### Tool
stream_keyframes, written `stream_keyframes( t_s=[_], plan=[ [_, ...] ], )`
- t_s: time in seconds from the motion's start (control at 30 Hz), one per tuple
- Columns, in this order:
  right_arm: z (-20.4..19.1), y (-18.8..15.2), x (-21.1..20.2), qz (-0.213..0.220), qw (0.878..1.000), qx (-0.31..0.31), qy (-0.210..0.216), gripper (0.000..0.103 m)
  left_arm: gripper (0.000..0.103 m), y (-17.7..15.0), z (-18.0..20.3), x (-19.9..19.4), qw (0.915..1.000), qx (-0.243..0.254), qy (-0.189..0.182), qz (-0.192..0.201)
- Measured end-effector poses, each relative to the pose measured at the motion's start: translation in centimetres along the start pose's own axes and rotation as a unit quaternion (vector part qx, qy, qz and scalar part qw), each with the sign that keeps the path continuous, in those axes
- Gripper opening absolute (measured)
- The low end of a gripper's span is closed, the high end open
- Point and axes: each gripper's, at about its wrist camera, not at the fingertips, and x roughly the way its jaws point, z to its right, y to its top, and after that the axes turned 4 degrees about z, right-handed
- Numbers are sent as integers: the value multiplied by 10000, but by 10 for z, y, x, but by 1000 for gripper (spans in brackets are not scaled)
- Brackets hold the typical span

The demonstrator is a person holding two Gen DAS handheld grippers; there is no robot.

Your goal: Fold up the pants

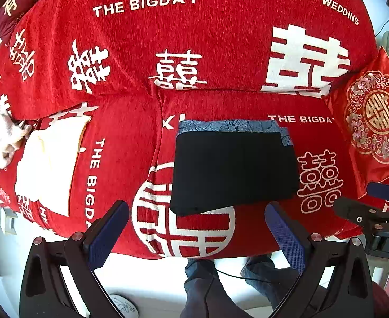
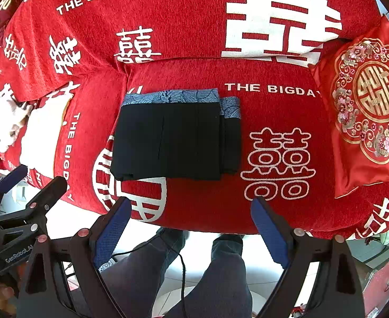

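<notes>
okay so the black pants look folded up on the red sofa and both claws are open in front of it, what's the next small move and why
Probably just hold both claws back. The black pants already lie as a compact rectangle on the sofa cover, blue patterned waistband at the far edge. The left claw and right claw are open, holding nothing. At most, nudge the offset layer on the right edge into line.

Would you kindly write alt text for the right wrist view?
Black pants, folded into a neat rectangle with a blue patterned waistband, lie on a red sofa cover printed in white. The right gripper hovers in front, jaws open and empty.
</notes>
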Motion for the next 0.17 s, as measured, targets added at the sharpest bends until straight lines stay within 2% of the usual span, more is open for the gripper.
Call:
stream_keyframes(
  t_s=[0.17],
  plan=[
    [0,1,1,-5,10000,-2,3,93,103,2,2,0,10000,36,2,5]
  ],
)
